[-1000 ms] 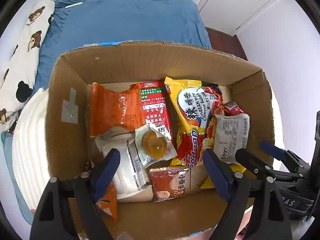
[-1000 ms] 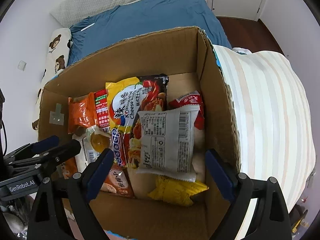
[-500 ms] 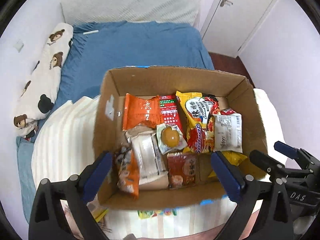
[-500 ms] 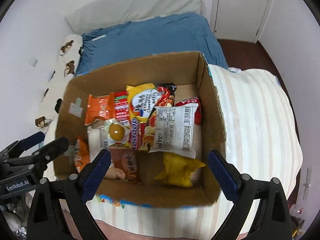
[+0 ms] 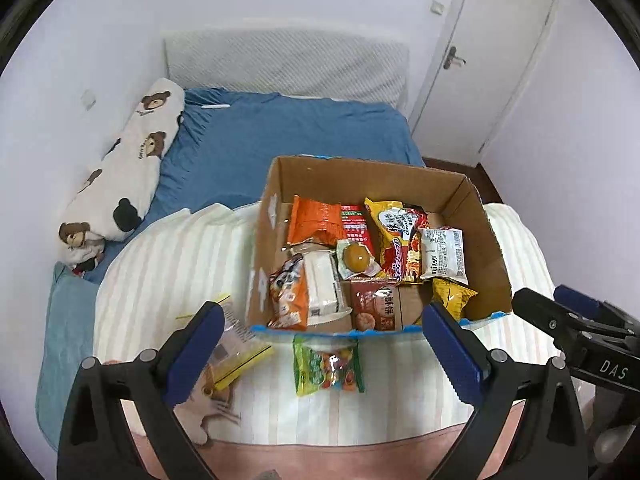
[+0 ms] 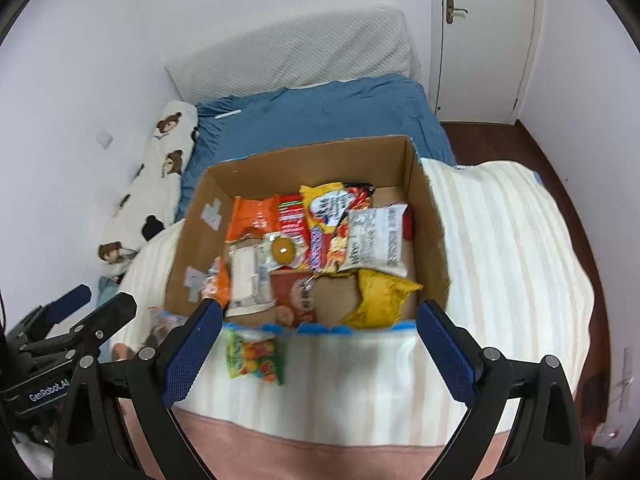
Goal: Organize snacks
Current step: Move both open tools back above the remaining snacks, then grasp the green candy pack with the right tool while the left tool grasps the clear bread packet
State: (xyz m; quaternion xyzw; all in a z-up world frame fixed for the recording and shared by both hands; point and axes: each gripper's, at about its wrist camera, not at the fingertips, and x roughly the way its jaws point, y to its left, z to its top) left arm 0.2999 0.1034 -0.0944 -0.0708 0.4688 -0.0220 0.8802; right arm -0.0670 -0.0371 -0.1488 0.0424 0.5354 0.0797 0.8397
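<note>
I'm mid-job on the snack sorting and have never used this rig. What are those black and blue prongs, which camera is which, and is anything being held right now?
There is no robot arm: a person holds a two-finger clamp in each hand, with a fisheye camera on each looking along its fingers. The blue-padded prongs at the bottom of each picture are that clamp's own fingers. One picture looks from the left gripper, the other from the right gripper. Both stand open with nothing between the pads. Ahead, a cardboard box full of snack packets sits on a striped blanket on a bed. A green candy bag lies outside the box in front of its near wall, and a clear packet with yellow edges lies to its left.
</note>
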